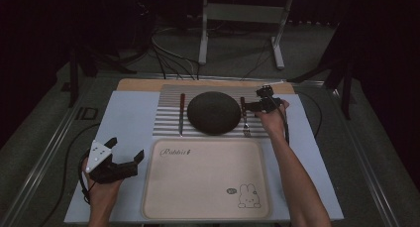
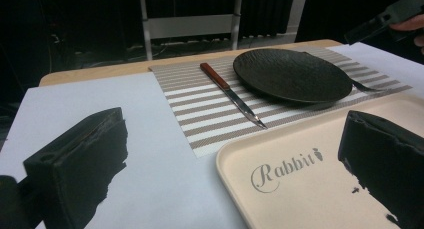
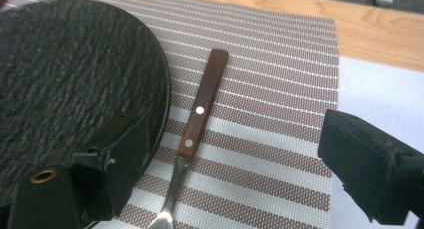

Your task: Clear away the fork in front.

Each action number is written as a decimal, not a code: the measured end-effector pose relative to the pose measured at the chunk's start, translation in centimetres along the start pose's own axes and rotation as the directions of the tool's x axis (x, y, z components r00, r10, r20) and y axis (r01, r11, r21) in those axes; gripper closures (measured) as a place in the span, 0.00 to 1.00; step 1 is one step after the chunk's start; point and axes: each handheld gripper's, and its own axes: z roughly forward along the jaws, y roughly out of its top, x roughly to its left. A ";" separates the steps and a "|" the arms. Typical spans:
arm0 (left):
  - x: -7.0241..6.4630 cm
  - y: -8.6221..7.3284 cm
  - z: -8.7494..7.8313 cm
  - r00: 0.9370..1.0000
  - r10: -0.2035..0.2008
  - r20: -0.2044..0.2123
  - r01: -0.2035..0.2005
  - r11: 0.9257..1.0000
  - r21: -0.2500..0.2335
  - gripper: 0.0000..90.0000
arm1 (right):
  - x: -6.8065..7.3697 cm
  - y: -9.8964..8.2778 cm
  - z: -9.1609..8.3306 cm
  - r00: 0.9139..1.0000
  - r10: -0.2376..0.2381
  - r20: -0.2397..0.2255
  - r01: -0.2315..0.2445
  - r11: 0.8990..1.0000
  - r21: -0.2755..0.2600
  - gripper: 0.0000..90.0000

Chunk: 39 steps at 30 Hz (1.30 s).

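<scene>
From above, the right gripper (image 1: 250, 107) hovers over the fork (image 1: 244, 119) at three o'clock of the plate (image 1: 214, 112), jaws spread, empty. The left gripper (image 1: 126, 150) sits wide open at nine o'clock of the tray (image 1: 208, 180).

Left gripper view: knife (image 2: 232, 95) beside the plate (image 2: 292, 75).

Right gripper view: open jaws straddle the fork (image 3: 192, 134), not touching it.

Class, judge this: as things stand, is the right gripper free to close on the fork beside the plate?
Probably yes. The right gripper hovers open over the fork, whose handle lies bare on the striped mat, just clear of the plate rim.
</scene>
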 end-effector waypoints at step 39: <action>0.3 -0.1 -0.3 1.000 -0.016 -0.008 0.016 1.000 -0.003 0.00 | 1.6 -0.6 4.5 0.999 -0.041 -0.018 0.044 0.971 0.233 0.86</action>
